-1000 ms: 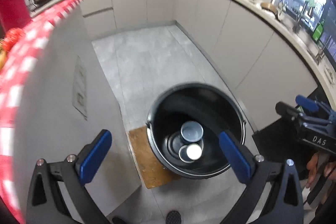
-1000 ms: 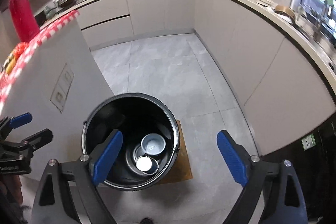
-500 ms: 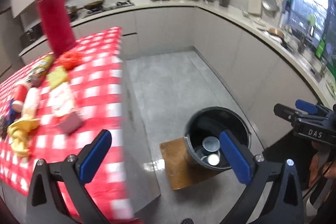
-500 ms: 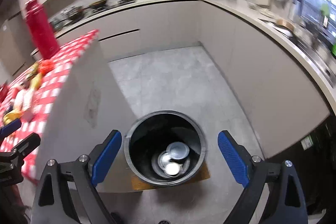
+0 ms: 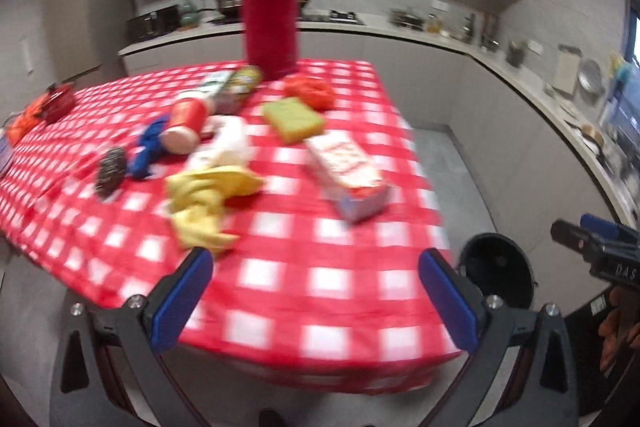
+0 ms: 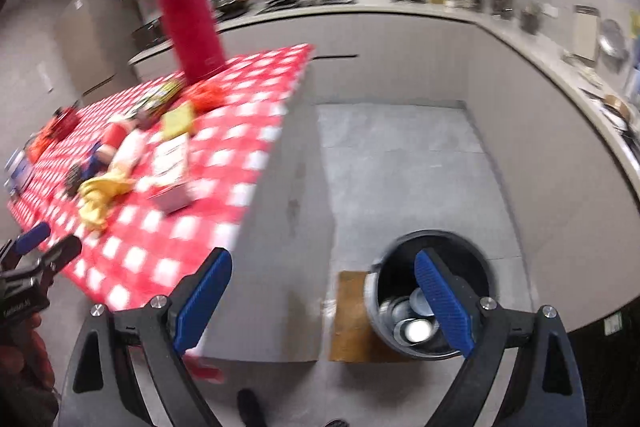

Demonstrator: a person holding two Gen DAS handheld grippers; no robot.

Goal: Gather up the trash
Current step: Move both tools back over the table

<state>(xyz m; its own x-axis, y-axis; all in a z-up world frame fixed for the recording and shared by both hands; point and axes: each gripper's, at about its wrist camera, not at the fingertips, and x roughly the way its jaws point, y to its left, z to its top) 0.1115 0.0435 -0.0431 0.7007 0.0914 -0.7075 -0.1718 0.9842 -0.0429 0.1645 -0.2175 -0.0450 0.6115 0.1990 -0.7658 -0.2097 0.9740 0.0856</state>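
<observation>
Trash lies on the table's red checked cloth [image 5: 320, 283]: a yellow peel [image 5: 208, 199], a white-and-red carton [image 5: 348, 171], a crumpled white paper [image 5: 230, 147], a red cup [image 5: 186, 123] on its side. My left gripper [image 5: 314, 267] hangs open over the cloth's near edge, nothing between its fingers. My right gripper [image 6: 322, 263] is open too, above the floor beside the table, its right finger over the black bin [image 6: 380, 307]. Round tins [image 6: 416, 329] lie in the bin. The bin [image 5: 496, 275] also shows in the left wrist view.
A tall red flask [image 5: 270, 3] stands at the table's far side, with a green sponge [image 5: 292, 119], a steel scourer [image 5: 110, 173] and a blue cloth [image 5: 148, 147] nearby. The bin stands on a brown mat [image 6: 348, 315]. Counters curve along the right wall.
Both views have swung up and left, away from the bin and onto the table. The bin has slid to the lower right. Both grippers have stayed open.
</observation>
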